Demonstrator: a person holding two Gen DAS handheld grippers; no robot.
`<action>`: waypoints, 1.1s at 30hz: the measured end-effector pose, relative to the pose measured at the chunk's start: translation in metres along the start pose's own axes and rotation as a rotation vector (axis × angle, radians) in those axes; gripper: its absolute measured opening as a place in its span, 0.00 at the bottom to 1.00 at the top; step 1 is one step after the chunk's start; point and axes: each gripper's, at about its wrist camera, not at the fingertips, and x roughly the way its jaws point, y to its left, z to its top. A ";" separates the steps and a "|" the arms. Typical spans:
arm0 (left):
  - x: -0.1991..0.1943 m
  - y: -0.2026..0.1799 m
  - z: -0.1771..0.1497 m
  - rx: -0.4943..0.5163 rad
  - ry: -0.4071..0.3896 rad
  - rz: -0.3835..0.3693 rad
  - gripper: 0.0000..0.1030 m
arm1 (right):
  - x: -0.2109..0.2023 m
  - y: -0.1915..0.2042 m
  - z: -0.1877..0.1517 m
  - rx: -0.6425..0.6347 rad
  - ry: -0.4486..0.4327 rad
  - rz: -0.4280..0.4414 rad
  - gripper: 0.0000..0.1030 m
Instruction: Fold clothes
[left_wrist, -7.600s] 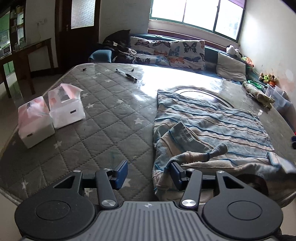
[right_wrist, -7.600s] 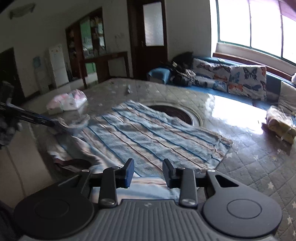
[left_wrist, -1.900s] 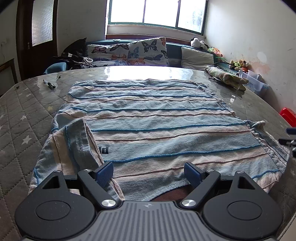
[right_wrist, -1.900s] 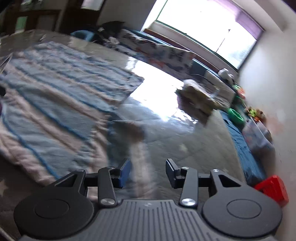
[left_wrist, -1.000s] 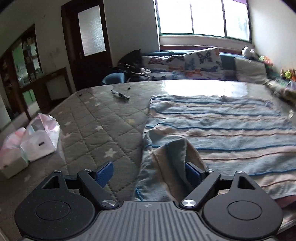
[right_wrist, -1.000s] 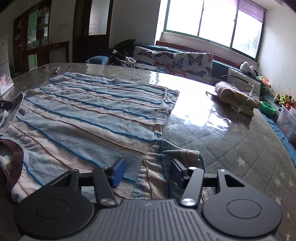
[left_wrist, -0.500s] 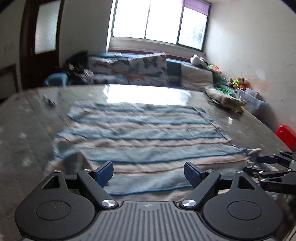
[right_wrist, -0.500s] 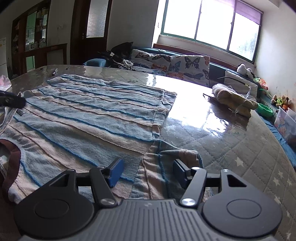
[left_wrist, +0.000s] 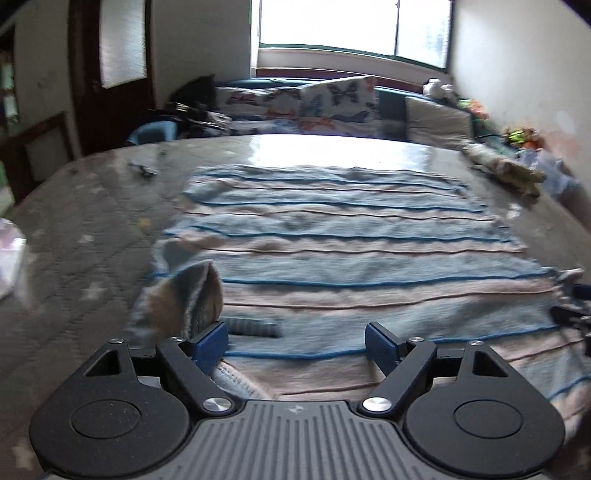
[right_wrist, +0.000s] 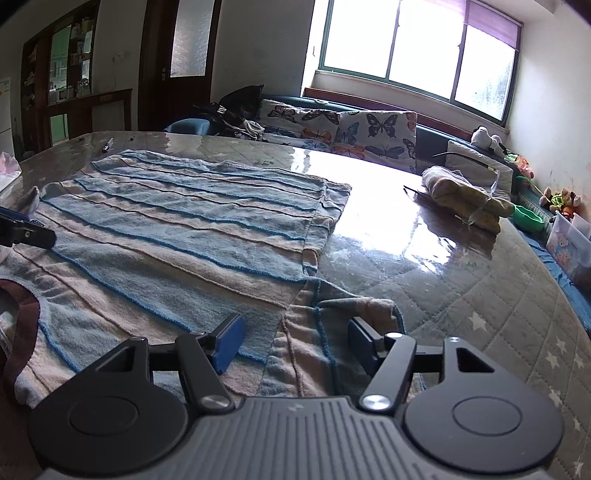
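A blue and beige striped shirt (left_wrist: 332, 258) lies spread flat on the quilted grey table (left_wrist: 92, 229); it also shows in the right wrist view (right_wrist: 177, 236). My left gripper (left_wrist: 295, 341) is open and empty over the shirt's near edge. A folded-up left sleeve (left_wrist: 188, 295) stands just beyond its left finger. My right gripper (right_wrist: 293, 341) is open, with the shirt's right sleeve (right_wrist: 332, 325) lying between its jaws. The shirt's dark collar (right_wrist: 18, 325) is at the left. The left gripper's tip (right_wrist: 26, 230) shows at the far left of the right wrist view.
A bundle of folded cloth (right_wrist: 465, 199) lies on the table's right side. A pen (right_wrist: 107, 144) lies at the far left. White tissue packs (left_wrist: 9, 258) sit at the left edge. A sofa with butterfly cushions (right_wrist: 354, 133) runs behind the table.
The left wrist view has swung left, so the raised left sleeve now stands by the left finger. The right gripper has opened a little wider over the right sleeve.
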 end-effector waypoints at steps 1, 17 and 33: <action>-0.001 0.003 -0.001 0.004 -0.005 0.031 0.79 | 0.000 0.000 0.000 0.000 0.000 0.000 0.63; -0.011 0.076 -0.014 0.042 -0.017 0.381 0.78 | 0.001 0.000 0.000 0.002 0.003 0.004 0.67; -0.017 0.148 -0.007 -0.164 -0.012 0.413 0.81 | 0.008 -0.004 0.004 0.002 0.021 0.011 0.76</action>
